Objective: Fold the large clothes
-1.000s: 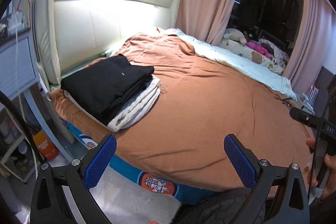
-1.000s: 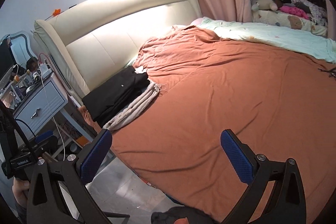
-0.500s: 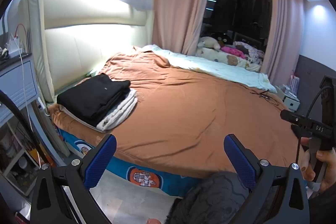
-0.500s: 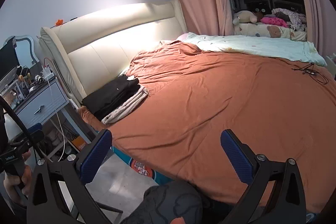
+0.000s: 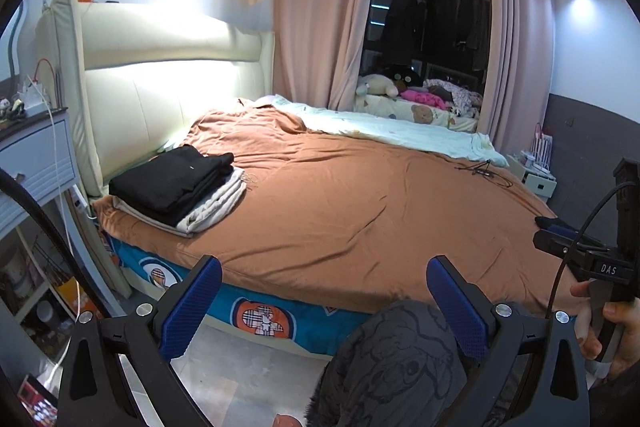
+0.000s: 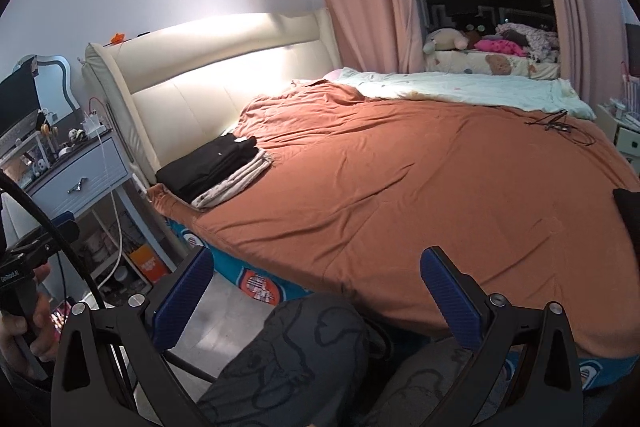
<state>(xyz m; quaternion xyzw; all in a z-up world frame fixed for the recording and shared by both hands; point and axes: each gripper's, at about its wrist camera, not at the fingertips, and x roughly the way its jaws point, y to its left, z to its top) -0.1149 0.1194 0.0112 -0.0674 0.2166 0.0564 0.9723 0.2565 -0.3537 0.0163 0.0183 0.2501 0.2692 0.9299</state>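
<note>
A folded black garment [image 5: 172, 181] lies on top of a folded pale garment [image 5: 218, 207] at the near left corner of the bed, by the headboard. In the right wrist view the same black garment [image 6: 208, 167] and pale garment [image 6: 238, 183] appear at middle left. My left gripper [image 5: 324, 303] is open and holds nothing, well back from the bed's edge. My right gripper [image 6: 316, 297] is also open and holds nothing. Both stand far from the stack, above a person's knee [image 5: 396, 359] in dark patterned trousers.
An orange cover [image 5: 360, 203] spreads over the bed, with a pale green quilt [image 5: 400, 131] at its far side and a black cable [image 5: 480, 171] at far right. A cream headboard [image 5: 160, 95] and a nightstand [image 6: 80, 175] are on the left. Grey floor [image 5: 240, 367] lies below.
Both grippers have drawn back from the bed and tilted upward, so the stack looks smaller and farther. The person's knee has come into view under them.
</note>
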